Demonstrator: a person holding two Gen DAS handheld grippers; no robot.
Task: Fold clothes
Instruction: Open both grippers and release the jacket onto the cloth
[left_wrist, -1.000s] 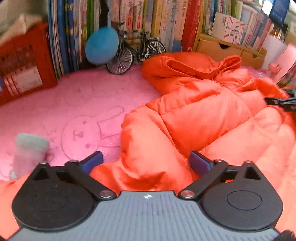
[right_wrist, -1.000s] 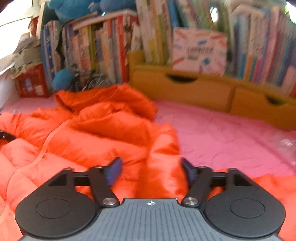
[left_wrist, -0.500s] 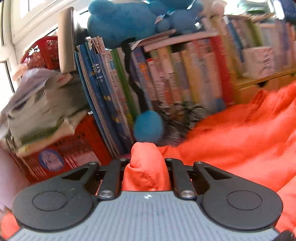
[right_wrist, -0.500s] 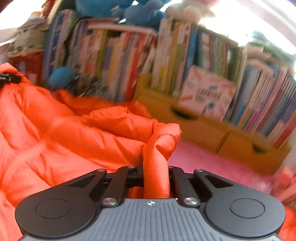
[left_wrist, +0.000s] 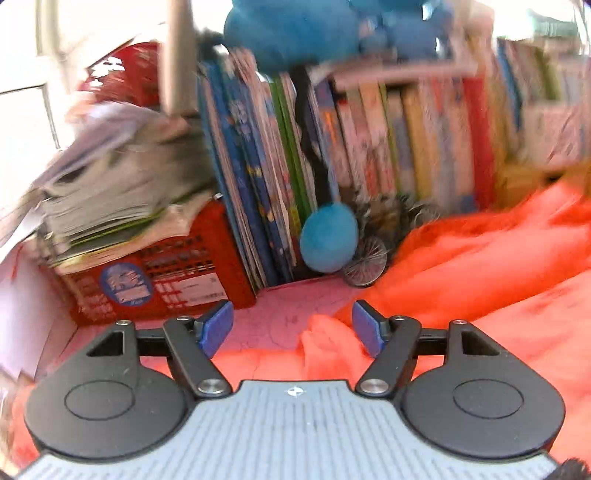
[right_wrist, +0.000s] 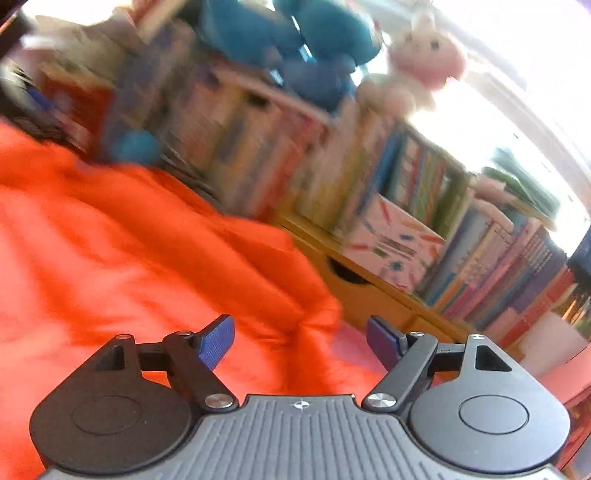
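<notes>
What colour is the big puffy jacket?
Bright orange jacket; the right wrist view shows it best.

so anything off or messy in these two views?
Mostly the orange jacket: rumpled in a heap on the pink mat, not folded flat. A loose fold lies between the opening jaws of both the left gripper and right gripper, gripped by neither. Stacked papers on the red crate sit askew.
</notes>
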